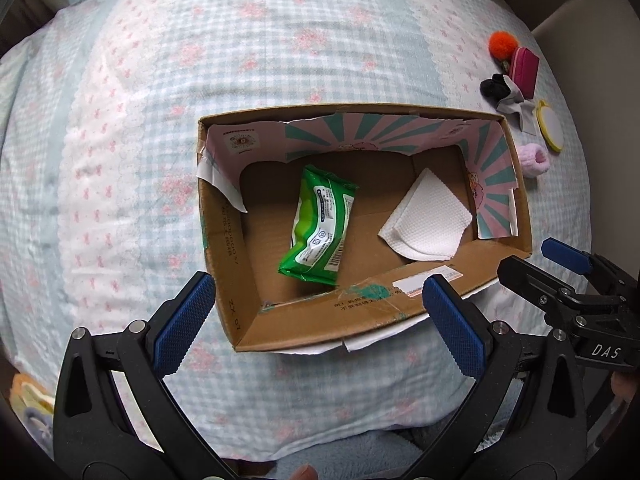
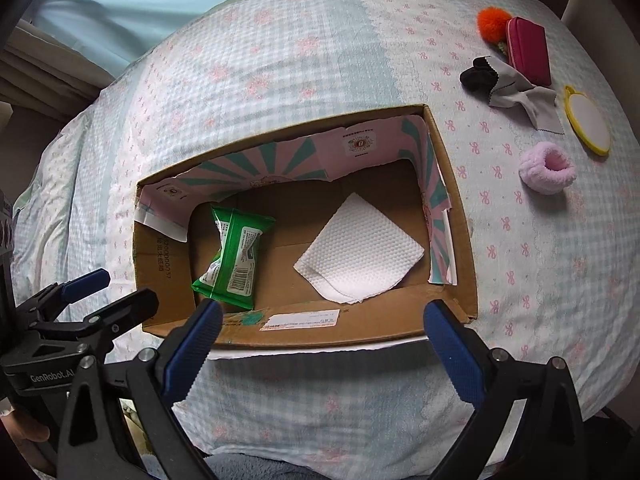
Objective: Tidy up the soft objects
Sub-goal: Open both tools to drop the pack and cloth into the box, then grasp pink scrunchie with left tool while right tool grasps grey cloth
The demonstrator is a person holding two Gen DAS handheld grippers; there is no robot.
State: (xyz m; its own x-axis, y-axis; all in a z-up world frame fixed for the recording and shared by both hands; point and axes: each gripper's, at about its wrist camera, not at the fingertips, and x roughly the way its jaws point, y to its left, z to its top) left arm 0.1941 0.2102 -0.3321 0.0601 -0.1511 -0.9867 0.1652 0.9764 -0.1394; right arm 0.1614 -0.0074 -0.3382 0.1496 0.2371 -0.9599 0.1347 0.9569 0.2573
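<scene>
Colours, bed & box
Brown box w/ pink-teal ray lining ahead of tongs: green pack, white tissue; far right pink scrunchie, orange pompom; blue-pink check bedspread.

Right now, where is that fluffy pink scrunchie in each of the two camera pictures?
Left wrist view: the pink scrunchie lies far right on the bedspread, just outside the cardboard box.
Right wrist view: the pink scrunchie lies upper right, farther from the box.
Shared landmark: the yellow-rimmed mirror just beyond it.
</scene>
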